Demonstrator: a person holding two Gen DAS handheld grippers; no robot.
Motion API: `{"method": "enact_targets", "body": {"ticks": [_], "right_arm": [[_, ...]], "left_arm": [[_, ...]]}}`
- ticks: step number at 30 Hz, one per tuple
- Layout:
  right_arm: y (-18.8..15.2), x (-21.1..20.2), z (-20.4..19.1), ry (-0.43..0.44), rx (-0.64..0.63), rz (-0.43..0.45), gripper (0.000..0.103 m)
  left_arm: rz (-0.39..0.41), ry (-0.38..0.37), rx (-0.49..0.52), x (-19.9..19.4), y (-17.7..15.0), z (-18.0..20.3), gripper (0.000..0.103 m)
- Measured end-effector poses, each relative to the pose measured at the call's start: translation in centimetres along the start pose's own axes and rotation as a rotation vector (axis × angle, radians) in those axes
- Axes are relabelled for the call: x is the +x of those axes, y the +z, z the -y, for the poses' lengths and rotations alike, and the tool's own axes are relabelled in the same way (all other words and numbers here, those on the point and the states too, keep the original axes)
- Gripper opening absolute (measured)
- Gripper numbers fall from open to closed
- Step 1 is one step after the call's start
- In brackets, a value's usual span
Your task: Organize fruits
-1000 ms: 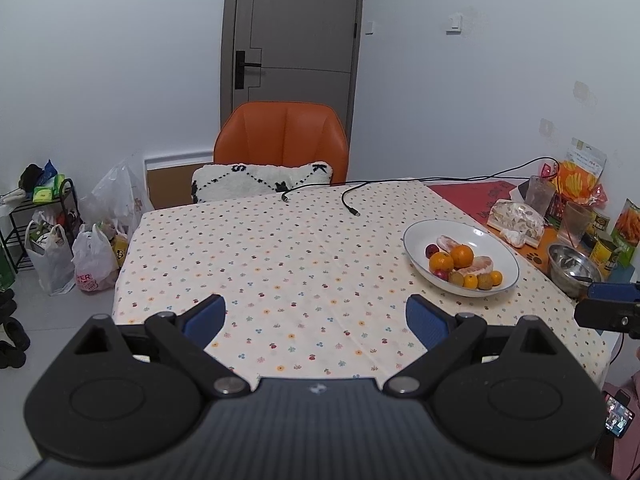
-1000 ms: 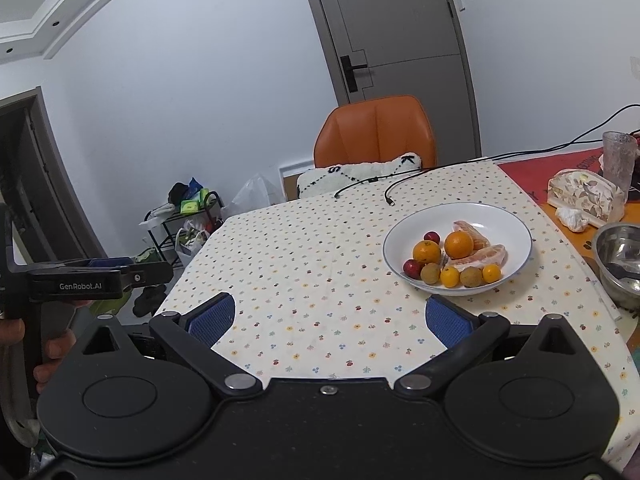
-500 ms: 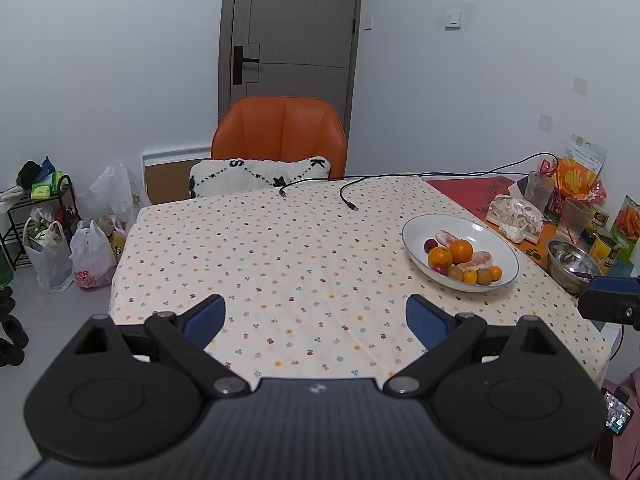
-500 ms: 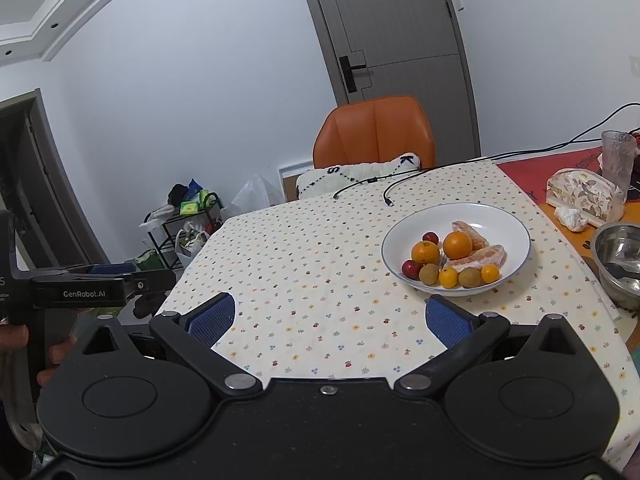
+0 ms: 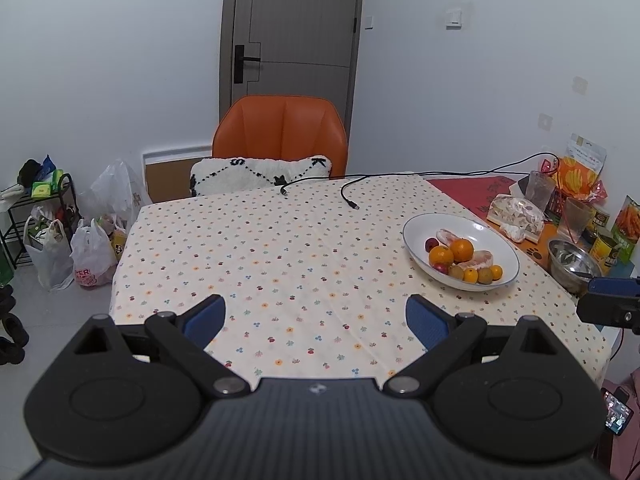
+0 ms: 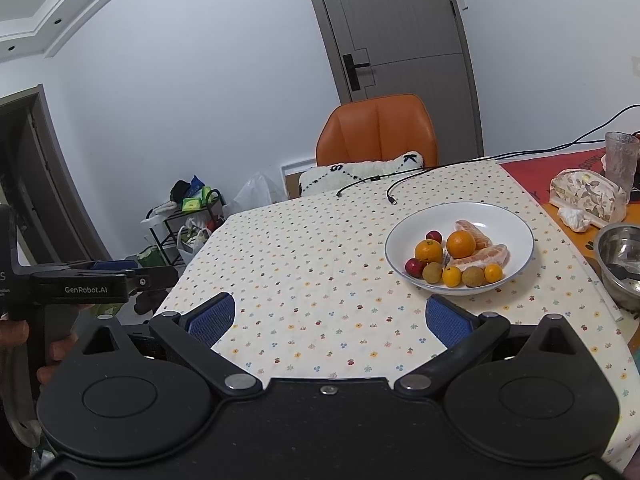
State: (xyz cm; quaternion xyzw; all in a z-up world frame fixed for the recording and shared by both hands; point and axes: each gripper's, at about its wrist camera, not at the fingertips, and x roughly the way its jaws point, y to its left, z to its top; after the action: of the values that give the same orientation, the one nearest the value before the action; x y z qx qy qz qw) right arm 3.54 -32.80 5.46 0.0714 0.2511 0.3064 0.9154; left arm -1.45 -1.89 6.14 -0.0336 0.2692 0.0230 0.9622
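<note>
Both my grippers have backed away slightly, left gripper (image 5: 316, 318) and right gripper (image 6: 330, 316) spread wide, empty. Oranges, plums and peeled segments fill the white bowl (image 6: 516, 224) on the table (image 6: 304, 264); small brown fruits stay unclear.

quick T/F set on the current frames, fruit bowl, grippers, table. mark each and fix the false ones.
1. All the fruit sits in the white bowl. True.
2. The right gripper is shut on an orange. False: it is open and holds nothing.
3. The left gripper is open above the tablecloth. True.
4. The steel bowl is full of fruit. False: no fruit shows in it.
5. A black cable lies on the table's far side. True.
</note>
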Motion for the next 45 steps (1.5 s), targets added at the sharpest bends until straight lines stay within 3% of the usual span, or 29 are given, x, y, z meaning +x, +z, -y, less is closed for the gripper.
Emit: {"method": "enact_targets", "body": {"ticks": [45], "right_arm": [[-0.05,0.27,-0.09,-0.003,-0.009,-0.012,0.103]], "left_arm": [[-0.001,-0.010,0.000,-0.57,-0.12,-0.44,0.096]]}}
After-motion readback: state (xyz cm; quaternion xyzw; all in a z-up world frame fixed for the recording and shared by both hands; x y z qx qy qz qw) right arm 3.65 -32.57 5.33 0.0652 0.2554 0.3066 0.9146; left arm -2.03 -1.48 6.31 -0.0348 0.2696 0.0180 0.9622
